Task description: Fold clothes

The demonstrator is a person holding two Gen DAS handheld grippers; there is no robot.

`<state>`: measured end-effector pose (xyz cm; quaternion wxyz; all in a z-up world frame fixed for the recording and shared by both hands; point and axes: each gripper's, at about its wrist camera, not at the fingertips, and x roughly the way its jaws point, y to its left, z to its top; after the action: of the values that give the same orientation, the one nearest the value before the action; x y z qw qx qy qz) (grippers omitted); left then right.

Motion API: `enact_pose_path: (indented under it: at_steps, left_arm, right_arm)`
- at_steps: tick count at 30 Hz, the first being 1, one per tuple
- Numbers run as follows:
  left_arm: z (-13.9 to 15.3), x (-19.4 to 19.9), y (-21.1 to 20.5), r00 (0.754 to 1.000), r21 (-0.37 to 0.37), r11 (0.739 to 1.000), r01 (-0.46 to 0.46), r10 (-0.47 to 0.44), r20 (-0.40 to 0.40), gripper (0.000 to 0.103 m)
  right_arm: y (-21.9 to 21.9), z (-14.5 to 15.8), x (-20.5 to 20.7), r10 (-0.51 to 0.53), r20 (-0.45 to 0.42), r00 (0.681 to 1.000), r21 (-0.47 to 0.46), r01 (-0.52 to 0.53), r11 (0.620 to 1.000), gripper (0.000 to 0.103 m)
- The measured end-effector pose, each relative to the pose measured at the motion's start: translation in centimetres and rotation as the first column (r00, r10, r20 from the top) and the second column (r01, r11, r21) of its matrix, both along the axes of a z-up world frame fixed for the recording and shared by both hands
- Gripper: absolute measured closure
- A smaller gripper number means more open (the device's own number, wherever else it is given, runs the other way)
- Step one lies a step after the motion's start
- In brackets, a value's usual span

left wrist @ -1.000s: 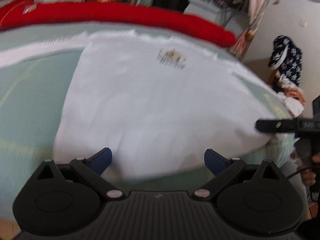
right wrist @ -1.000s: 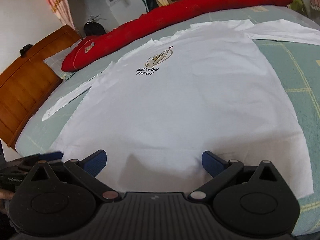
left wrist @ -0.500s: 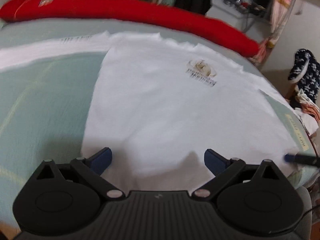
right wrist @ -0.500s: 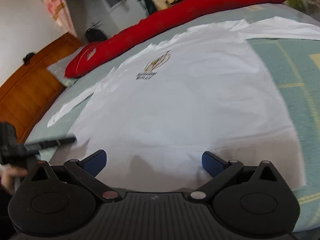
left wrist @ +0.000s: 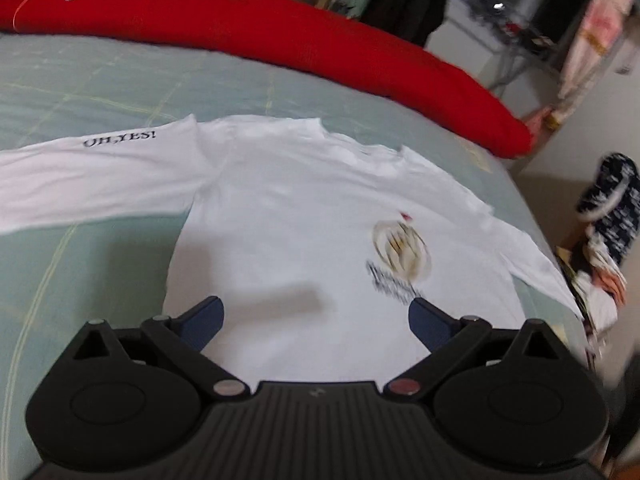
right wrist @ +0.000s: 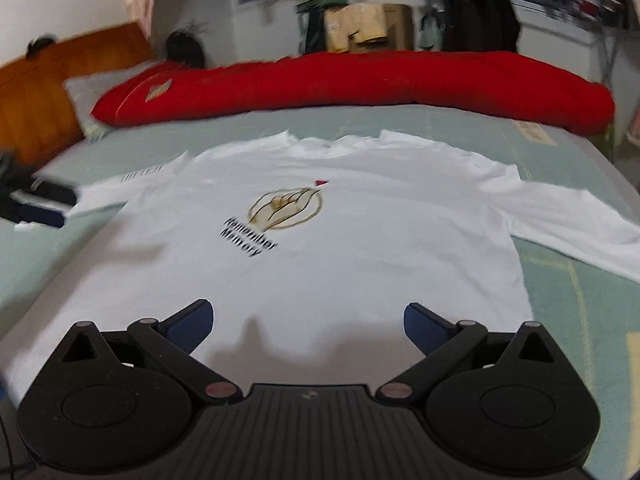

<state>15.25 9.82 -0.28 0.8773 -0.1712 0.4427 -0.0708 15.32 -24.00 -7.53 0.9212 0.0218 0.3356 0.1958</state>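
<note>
While both pairs of blue-padded fingers stand spread wide and empty, the left gripper (left wrist: pixel 316 316) and right gripper (right wrist: pixel 306 320) hover low over the body of the white long-sleeved cotton shirt (right wrist: pixel 320 264). It lies flat, print up, on the pale green checked bed (left wrist: pixel 80 264), sleeves stretched out to either side, nothing folded yet. Beyond the collar runs a long red bolster (right wrist: pixel 360 84). One risk, as I judge it: thin fabric on a soft mattress may let a pinch catch the sheet too, or only the top layer, dragging the shirt askew and skewing the fold.
</note>
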Motion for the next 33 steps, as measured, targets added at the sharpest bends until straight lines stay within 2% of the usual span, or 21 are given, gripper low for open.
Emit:
enact_pose_path:
  at_steps: [2, 7, 11, 15, 17, 20, 22, 25, 27, 30, 33]
  left_arm:
    - [-1.3, 2.4, -0.4, 1.000, -0.009, 1.000, -0.016, 0.015, -0.021, 0.005]
    - [-4.5, 5.6, 0.0, 0.995, -0.049, 0.994, -0.097, 0.095, -0.042, 0.005]
    - [-6.3, 5.5, 1.4, 0.986, -0.026, 0.988, -0.151, 0.149, -0.070, 0.005]
    - [-6.7, 3.6, 3.9, 0.978, 0.032, 0.981, -0.193, 0.195, -0.067, 0.004]
    - [-6.7, 3.1, 4.9, 0.965, 0.085, 0.969, -0.233, 0.241, -0.104, 0.005]
    - [-4.9, 1.9, 5.1, 0.965, 0.064, 0.964, -0.258, 0.261, -0.041, 0.007]
    - [-3.8, 2.2, 4.2, 0.974, 0.024, 0.973, -0.229, 0.228, 0.009, 0.006]
    - [-3.7, 4.2, 1.7, 0.991, -0.013, 0.991, -0.136, 0.136, 0.013, 0.005]
    - [-4.7, 6.0, -0.3, 0.997, 0.013, 0.998, -0.069, 0.069, -0.018, 0.005]
    - [-6.6, 7.4, -2.8, 0.998, 0.101, 0.995, -0.008, 0.015, -0.065, 0.005]
    - [-7.0, 6.9, -2.8, 0.998, 0.123, 0.992, -0.002, 0.010, -0.062, 0.005]
  right_arm:
    - [0.2, -1.2, 0.4, 0.030, -0.040, 0.999, 0.018, -0.030, 0.999, 0.000]
    - [0.7, -2.0, 0.8, 0.081, -0.043, 0.996, 0.028, -0.080, 0.996, 0.000]
    - [0.4, -2.6, 0.8, 0.101, -0.042, 0.994, 0.035, -0.100, 0.994, 0.000]
    - [0.0, -2.6, 0.8, 0.102, -0.044, 0.994, 0.059, -0.099, 0.993, 0.000]
    - [0.0, -2.6, 0.8, 0.103, -0.044, 0.994, 0.060, -0.100, 0.993, 0.000]
    - [0.0, -2.7, 0.7, 0.099, -0.042, 0.994, 0.060, -0.096, 0.994, 0.000]
    - [0.1, -2.7, 0.7, 0.097, -0.040, 0.994, 0.048, -0.095, 0.994, 0.000]
    - [0.5, -2.8, 0.6, 0.094, -0.035, 0.995, 0.028, -0.093, 0.995, 0.000]
    - [0.5, -2.8, 0.6, 0.094, -0.035, 0.995, 0.023, -0.093, 0.995, 0.000]
    - [0.5, -2.8, 0.6, 0.095, -0.036, 0.995, 0.018, -0.095, 0.995, 0.000]
    - [0.3, -2.8, 0.6, 0.097, -0.040, 0.995, 0.025, -0.096, 0.995, 0.000]
